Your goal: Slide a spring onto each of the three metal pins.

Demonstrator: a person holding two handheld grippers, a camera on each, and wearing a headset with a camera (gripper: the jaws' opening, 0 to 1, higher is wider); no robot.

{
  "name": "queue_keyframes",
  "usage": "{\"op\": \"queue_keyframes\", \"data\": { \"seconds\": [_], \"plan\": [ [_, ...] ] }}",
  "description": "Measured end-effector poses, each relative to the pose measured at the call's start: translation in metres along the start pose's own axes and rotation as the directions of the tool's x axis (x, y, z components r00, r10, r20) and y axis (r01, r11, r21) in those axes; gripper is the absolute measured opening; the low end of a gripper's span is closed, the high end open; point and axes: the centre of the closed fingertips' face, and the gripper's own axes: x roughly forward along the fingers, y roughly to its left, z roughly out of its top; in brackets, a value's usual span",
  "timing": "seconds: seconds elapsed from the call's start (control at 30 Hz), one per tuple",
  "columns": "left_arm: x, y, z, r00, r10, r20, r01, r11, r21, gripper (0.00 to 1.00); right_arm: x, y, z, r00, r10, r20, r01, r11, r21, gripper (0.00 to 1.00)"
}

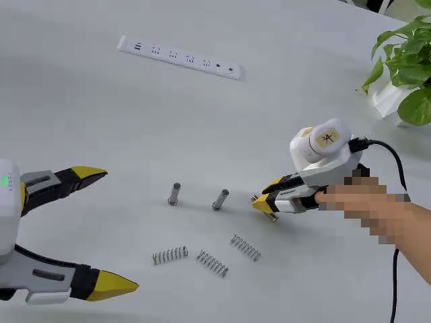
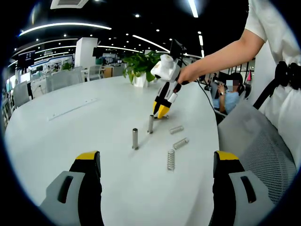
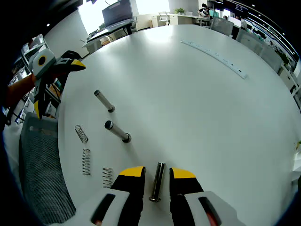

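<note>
The right gripper [image 3: 157, 172] clamps a pin [image 3: 156, 186], plain in its own view, mostly tip-hidden from the head; the left gripper [image 2: 157, 157] gapes wide, empty.

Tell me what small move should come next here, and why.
Probably lower the open left gripper onto the nearest spring and close its fingers on it. The right gripper grips one pin, the three springs lie loose on the table, and no pin carries a spring yet.
</note>
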Motion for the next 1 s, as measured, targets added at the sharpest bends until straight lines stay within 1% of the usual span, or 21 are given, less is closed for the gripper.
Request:
{"op": "queue_keyframes", "data": {
  "seconds": [0.27,0.63,0.87,1.0],
  "plan": [
    [-0.002,0.002,0.0,0.9999,0.007,0.011,-0.007,1.0,-0.013,0.99,0.008,-0.005,-0.002,0.9995,0.002,-0.03,-0.002,1.0,0.014,0.14],
    [-0.002,0.003,-0.001,0.9998,0.015,0.015,-0.014,1.0,-0.021,0.99,0.013,-0.006,-0.005,0.9976,0.007,-0.069,-0.006,1.0,0.011,0.09],
    [-0.002,0.002,-0.001,0.9997,0.015,0.018,-0.015,1.0,-0.024,0.99,0.015,-0.006,-0.006,0.9968,0.002,-0.08,-0.001,1.0,0.014,0.07],
    [-0.002,0.001,-0.001,0.9997,0.014,0.019,-0.014,1.0,-0.027,0.99,0.013,0.001,-0.005,0.9967,0.002,-0.082,0.0,1.0,0.02,0.05]
  ]
}}
